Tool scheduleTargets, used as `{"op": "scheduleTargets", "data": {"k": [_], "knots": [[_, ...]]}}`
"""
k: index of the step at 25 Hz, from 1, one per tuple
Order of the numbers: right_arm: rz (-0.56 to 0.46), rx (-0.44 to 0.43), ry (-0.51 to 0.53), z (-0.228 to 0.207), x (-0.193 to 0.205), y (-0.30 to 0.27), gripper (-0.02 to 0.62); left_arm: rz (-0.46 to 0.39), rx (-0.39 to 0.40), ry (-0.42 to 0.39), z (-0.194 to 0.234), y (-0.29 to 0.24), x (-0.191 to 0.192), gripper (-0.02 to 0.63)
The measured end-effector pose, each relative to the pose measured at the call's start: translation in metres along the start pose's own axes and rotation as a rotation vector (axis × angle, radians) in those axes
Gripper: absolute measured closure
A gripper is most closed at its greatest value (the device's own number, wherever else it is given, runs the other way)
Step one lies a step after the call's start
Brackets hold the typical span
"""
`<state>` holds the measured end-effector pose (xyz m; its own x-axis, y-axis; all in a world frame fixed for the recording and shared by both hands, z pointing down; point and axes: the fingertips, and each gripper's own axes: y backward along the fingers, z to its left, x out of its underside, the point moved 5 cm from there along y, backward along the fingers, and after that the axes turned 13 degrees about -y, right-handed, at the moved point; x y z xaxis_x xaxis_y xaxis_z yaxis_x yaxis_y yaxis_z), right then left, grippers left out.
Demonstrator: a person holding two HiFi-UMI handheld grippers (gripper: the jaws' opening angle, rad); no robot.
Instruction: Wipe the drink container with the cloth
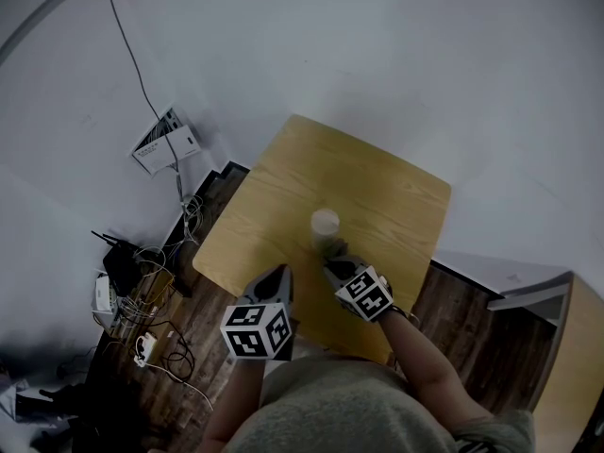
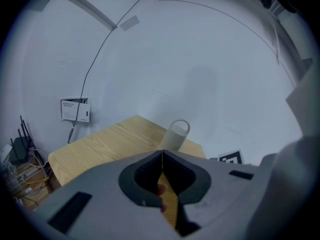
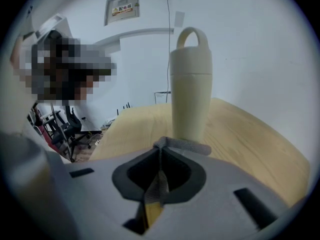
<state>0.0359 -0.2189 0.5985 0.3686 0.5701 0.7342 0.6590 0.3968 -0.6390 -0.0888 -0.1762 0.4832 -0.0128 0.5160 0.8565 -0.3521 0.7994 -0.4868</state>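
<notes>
A cream drink container [image 1: 325,226] with a loop handle stands upright on the wooden table [image 1: 387,196]. In the right gripper view it [image 3: 190,96] rises just beyond the jaws. My right gripper [image 3: 161,146] is shut on a grey cloth [image 3: 185,145], whose edge sticks out at the jaw tips close to the container's base. In the head view the right gripper [image 1: 330,262] sits just below the container. My left gripper [image 1: 280,274] is shut with nothing in it, to the left of the right one. The left gripper view has the container [image 2: 175,134] further off.
A router and tangled cables [image 1: 142,291] lie on the dark floor left of the table. A paper notice [image 1: 165,142] hangs on the white wall. An office chair [image 3: 67,126] stands beyond the table in the right gripper view.
</notes>
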Motion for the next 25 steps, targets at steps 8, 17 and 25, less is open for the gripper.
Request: {"op": "scheduleTargets", "data": {"k": [8,17,25], "knots": [[-0.100,-0.077,0.021,0.035,-0.018,0.038,0.583,-0.011,-0.002,0.003,-0.002,0.002,0.000,0.603],[-0.208,-0.150,0.073,0.067,-0.049,0.067,0.583,-0.022,-0.007,-0.004,-0.006,0.008,0.000,0.603],[-0.343,-0.149,0.133,0.072,-0.094,0.080,0.583,-0.029,-0.013,-0.007,-0.004,0.011,-0.002,0.603]]}}
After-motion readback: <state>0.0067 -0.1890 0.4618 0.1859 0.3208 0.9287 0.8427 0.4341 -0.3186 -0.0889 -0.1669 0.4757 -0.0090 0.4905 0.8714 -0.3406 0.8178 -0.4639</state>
